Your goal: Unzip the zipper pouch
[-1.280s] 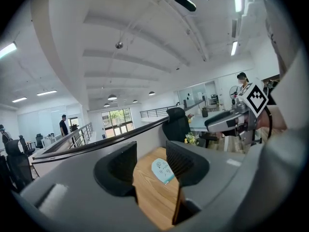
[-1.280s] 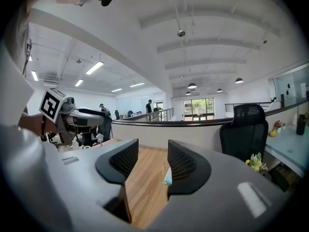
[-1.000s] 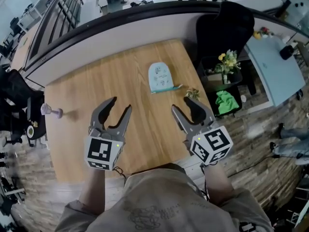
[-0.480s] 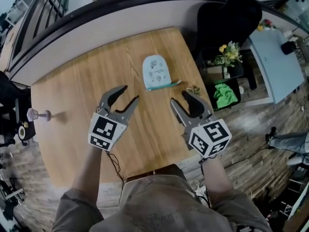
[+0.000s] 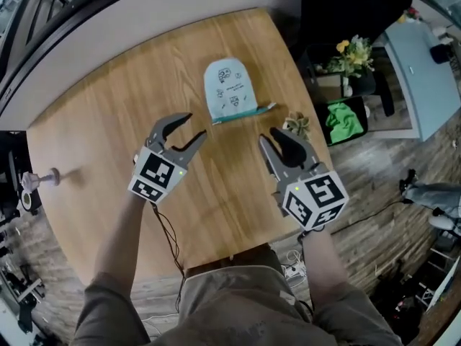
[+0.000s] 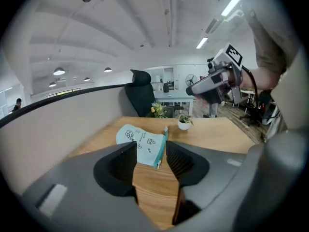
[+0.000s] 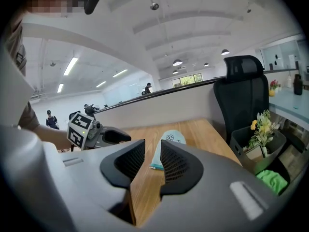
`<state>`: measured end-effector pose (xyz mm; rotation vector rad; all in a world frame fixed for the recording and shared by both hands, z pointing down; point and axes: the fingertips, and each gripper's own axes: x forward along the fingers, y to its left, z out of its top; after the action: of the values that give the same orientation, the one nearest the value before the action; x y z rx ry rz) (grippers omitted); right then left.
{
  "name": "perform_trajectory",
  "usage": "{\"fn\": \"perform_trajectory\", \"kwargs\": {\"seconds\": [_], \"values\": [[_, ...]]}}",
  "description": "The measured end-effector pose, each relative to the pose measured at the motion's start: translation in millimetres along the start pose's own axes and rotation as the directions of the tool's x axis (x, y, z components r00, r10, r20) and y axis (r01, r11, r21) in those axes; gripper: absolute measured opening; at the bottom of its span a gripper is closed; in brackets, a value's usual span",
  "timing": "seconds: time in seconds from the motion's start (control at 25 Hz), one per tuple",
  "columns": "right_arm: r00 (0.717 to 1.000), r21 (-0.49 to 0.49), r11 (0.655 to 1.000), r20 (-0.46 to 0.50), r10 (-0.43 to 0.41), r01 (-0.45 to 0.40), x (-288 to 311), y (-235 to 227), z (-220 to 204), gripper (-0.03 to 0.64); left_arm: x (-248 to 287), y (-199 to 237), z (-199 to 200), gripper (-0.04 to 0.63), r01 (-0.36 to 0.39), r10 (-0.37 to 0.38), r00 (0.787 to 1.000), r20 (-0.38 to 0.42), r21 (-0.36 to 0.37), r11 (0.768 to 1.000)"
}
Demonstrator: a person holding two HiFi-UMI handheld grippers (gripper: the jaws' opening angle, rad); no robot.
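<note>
A pale blue zipper pouch (image 5: pixel 227 91) with small drawings lies flat on the wooden table (image 5: pixel 108 114), its teal zipper edge facing me. In the left gripper view the pouch (image 6: pixel 140 140) lies just beyond the jaws, and in the right gripper view the pouch (image 7: pixel 173 137) shows past the jaw tips. My left gripper (image 5: pixel 193 127) hovers near the pouch's left corner, open wide and empty. My right gripper (image 5: pixel 272 140) is to the right of the zipper end. Its jaws have just been closing to a narrower gap, with nothing between them.
A small potted plant (image 5: pixel 292 125) stands at the table's right edge beside my right gripper. A black office chair (image 5: pixel 346 13) and a box with flowers (image 5: pixel 347 52) stand off the table's far right corner. A small pale object (image 5: pixel 39 180) sits past the left edge.
Both grippers have moved forward and down toward the pouch. The right gripper's jaws have narrowed. The left jaws keep their width.
</note>
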<state>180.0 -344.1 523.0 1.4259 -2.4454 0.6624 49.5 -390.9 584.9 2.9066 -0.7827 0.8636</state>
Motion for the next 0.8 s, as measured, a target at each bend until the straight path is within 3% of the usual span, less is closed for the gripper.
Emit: {"fn": "perform_trajectory", "kwargs": {"seconds": [0.36,0.44,0.8], "values": [[1.000,0.080,0.997,-0.019,0.016,-0.014,23,-9,-38,0.110,55,-8,-58,0.167,0.059,-0.064,0.996,-0.061,-0.081,0.995],[1.000,0.088,0.996,-0.016,0.027,-0.025,26,-10,-41,0.110,67,-11,-60,0.112,0.092,-0.097,0.994,-0.055,-0.087,0.992],[0.998,0.098,0.994,-0.049,0.048,-0.043,31,-2,-66,0.110,89,-7,-80,0.118,0.154,-0.154,0.984,-0.088,-0.004,0.988]]}}
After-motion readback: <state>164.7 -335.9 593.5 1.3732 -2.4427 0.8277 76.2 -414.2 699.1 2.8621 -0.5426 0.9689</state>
